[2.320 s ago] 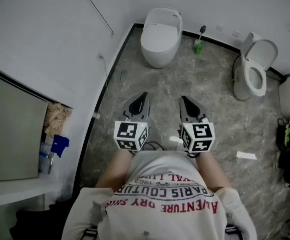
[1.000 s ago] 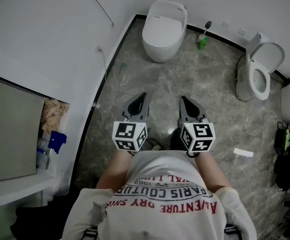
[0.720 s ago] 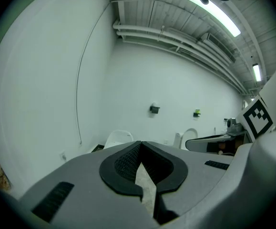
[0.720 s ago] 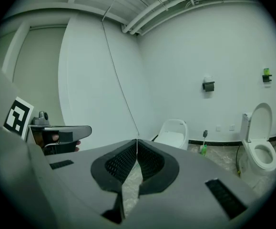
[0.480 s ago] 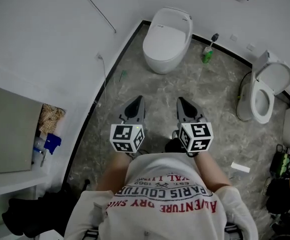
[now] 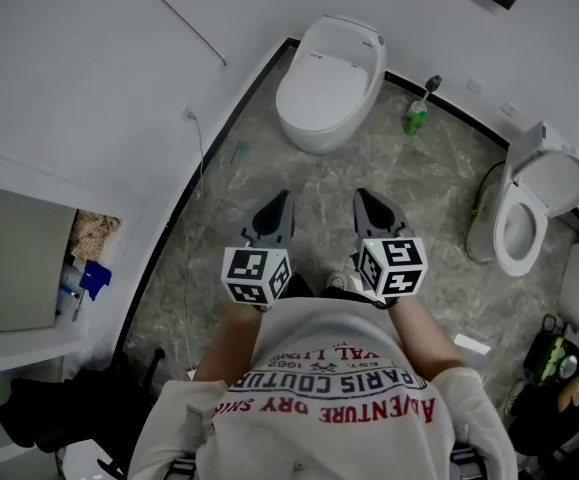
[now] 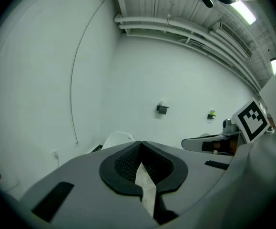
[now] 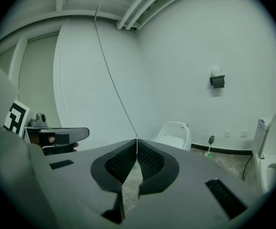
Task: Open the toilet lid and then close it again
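A white toilet (image 6: pixel 327 86) with its lid down stands against the far wall, ahead of me across the grey stone floor. The same toilet shows small in the left gripper view (image 7: pixel 117 138) and in the right gripper view (image 8: pixel 175 133). My left gripper (image 6: pixel 279 206) and right gripper (image 6: pixel 362 202) are held side by side in front of my body, both pointing toward the toilet and well short of it. Both are shut with nothing between the jaws (image 7: pixel 140 146) (image 8: pixel 137 142).
A second toilet (image 6: pixel 525 213) with its lid raised stands at the right. A green bottle (image 6: pixel 415 119) and a brush (image 6: pixel 432 84) sit by the far wall. A counter (image 6: pixel 29 298) with clutter is at left. Dark bags (image 6: pixel 549 388) lie at lower right, a white slip (image 6: pixel 472 344) on the floor.
I have walked forward, so the closed toilet sits nearer and the second toilet has slid toward me at the right. Both grippers keep their place before my body, still shut.
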{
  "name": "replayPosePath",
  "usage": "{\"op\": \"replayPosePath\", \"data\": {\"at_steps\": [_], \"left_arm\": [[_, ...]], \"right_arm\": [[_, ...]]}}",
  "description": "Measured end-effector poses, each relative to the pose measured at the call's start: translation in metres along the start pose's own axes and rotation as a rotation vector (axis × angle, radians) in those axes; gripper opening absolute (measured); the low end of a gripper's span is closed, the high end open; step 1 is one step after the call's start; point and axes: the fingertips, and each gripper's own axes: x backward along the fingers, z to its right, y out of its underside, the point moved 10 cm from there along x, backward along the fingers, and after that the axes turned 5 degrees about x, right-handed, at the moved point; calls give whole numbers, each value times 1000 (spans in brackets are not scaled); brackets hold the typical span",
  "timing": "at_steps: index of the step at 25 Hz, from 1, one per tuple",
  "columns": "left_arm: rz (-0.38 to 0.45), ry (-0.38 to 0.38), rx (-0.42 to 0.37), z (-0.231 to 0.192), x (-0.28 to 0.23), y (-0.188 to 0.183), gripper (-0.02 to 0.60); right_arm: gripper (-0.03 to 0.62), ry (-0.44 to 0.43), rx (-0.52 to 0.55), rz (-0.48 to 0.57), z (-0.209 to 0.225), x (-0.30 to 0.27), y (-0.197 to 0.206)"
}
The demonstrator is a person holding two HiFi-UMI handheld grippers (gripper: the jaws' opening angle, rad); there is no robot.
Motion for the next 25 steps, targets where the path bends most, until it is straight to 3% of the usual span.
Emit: {"op": "replayPosePath", "data": {"at_steps": [13, 19, 25], "left_arm": [[-9, -73, 23, -52, -77, -18, 8], [-20, -25, 8, -111, -138, -36, 8], [-58, 83, -20, -191, -213, -63, 8]], "right_arm": [[15, -10, 36, -27, 42, -87, -18], [15, 27, 25, -35, 47, -161, -32], [15, 141, -16, -47, 46, -249, -49]]}}
